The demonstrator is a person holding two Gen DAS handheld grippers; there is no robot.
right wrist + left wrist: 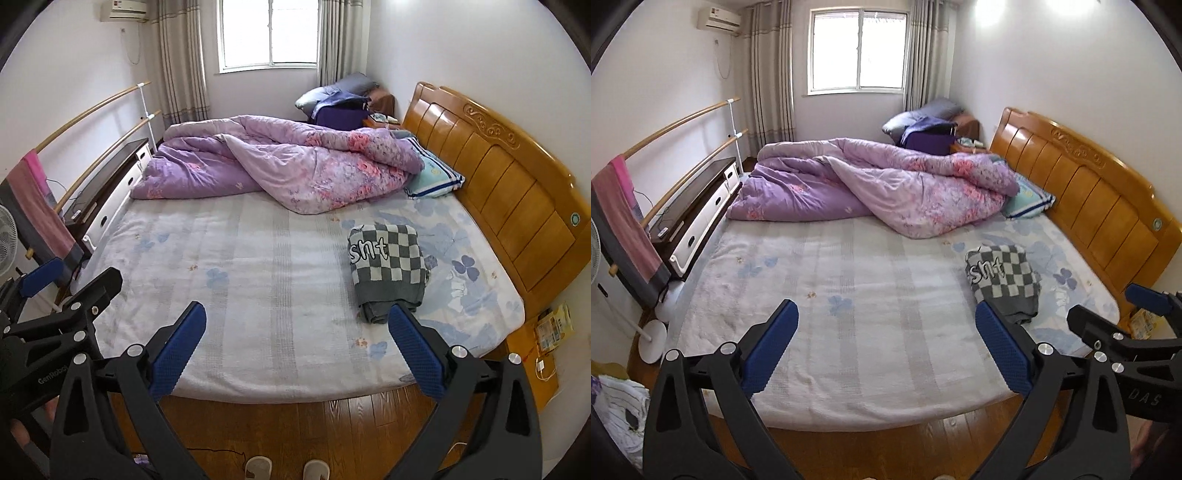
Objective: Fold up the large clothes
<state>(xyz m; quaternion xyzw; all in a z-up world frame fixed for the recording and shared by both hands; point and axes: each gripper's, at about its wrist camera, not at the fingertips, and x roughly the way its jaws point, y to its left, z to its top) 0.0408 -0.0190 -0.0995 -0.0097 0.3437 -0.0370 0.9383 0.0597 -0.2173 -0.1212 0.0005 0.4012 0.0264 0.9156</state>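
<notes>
A grey-and-white checkered sweater [1004, 280] lies folded in a compact block on the right side of the bed, near the headboard; it also shows in the right wrist view [388, 266]. My left gripper [886, 332] is open and empty, held over the bed's near edge, left of the sweater. My right gripper [295, 332] is open and empty, also over the near edge, its right finger just in front of the sweater. Each gripper shows at the side of the other's view: the right one [1119, 306], the left one [70, 277].
The bed sheet [849, 295] is pale with blue flowers. A purple quilt [879, 181] is bunched at the far side, with a pillow [1028, 201] by the wooden headboard [1089, 192]. A towel rack [631, 221] and a fan stand on the left. Wooden floor lies below.
</notes>
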